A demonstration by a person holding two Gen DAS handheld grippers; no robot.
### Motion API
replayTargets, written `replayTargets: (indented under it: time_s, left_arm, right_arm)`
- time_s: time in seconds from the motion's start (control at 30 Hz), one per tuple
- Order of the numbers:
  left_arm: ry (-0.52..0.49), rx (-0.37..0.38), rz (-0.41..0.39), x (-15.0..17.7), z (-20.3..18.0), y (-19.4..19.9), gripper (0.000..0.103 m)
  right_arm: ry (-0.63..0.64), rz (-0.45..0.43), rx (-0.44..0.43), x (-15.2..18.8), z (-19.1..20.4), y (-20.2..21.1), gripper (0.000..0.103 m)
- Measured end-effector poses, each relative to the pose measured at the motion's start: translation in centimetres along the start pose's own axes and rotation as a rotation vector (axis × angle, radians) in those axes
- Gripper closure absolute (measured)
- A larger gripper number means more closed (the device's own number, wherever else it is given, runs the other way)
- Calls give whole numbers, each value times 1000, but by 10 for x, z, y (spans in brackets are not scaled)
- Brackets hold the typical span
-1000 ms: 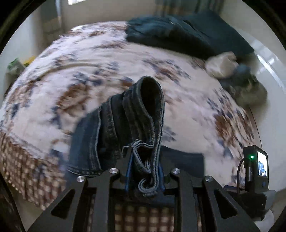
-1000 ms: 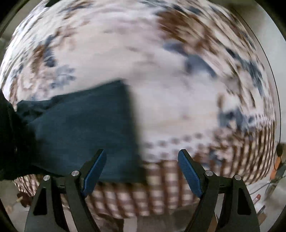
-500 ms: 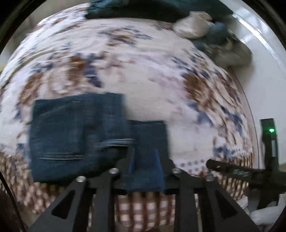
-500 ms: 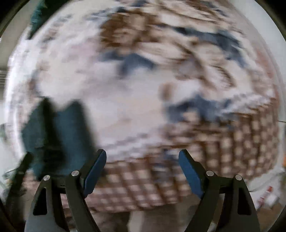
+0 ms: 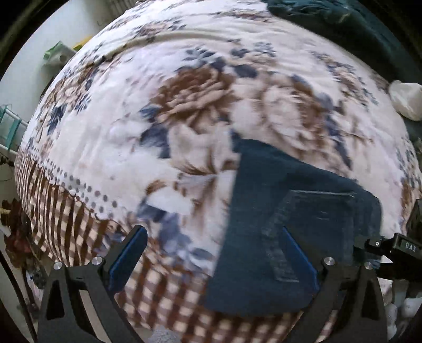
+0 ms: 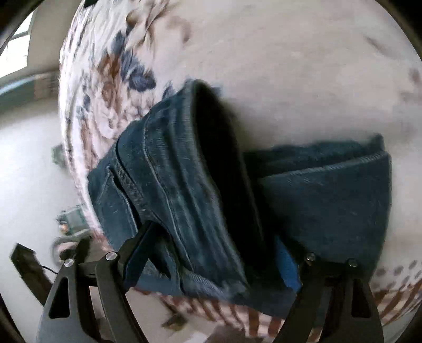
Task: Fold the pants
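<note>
The dark blue jeans (image 5: 284, 224) lie folded in a thick bundle near the front edge of the bed, at the lower right of the left wrist view. My left gripper (image 5: 211, 253) is open and empty, its right finger over the jeans' left edge. In the right wrist view the jeans (image 6: 200, 184) fill the middle, with the folded edge bulging up. My right gripper (image 6: 211, 261) is open, its fingers straddling the near end of the bundle.
The bed carries a white floral blanket (image 5: 184, 105) with a brown checked border (image 5: 79, 224) at the front edge. Dark bedding (image 5: 329, 15) and a white bundle (image 5: 406, 100) lie at the far right. Floor and clutter show left of the bed (image 6: 31, 184).
My left gripper has let go of the jeans, opened and swung left. My right gripper has moved left onto the folded bundle, still open.
</note>
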State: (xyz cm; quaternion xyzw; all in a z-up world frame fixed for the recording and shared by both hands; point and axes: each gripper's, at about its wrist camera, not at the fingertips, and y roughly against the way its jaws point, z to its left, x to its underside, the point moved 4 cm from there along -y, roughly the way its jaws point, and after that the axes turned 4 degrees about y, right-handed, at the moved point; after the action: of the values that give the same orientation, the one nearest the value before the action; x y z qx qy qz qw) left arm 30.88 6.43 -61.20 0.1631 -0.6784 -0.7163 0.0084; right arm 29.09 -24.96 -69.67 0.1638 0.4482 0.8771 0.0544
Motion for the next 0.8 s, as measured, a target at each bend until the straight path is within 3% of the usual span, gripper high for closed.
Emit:
replayTargets:
  time_s: [0.03,0.1,0.17,0.23,0.3,0.4,0.5,0.57,0.6,0.63,0.7,0.8]
  left_arm:
    - [7,4,9,-3,6,-7,1]
    - [21,17,22,-7,13,-11,1]
    - [49,44,45,-12,20,-17,1]
    - [108,120,87,-16,27,-22,1]
    - [123,143,111,-20,29,-26,1]
    - [86,151,107,-24,21,-25,1]
    - [60,199,124,-23,0,-28,1]
    - [29,246,141,-22,-23,-31,1]
    - [7,258,145,-23,-35,-33,1]
    - [-40,260,143,-22,-54,-37,1]
    - [-89,247,160,-23,-79,-49,1]
    - [-56,278,200,-29,-98,-66,3]
  right_arm:
    - [25,-7,22,1,8,-2,61]
    - [79,-11,77,7,27,-2,78]
    - [144,-34,135,18,46,13,81]
    - [153,-80,148,30,56,40,82]
    - [133,-146,196,35,52,70,82]
    - [25,-225,274,51,3,118,82]
    - [-93,-223,327,63,-57,135,81]
    - [-151,-201,265,64,-87,130,76]
    - [-171,-189,235,62,-96,124,63]
    - [-173,-187,248,59,-102,121,43]
    - [-149,-203,234,57,-108,121,35]
    - [-205,-267,144,59,-122,138,17]
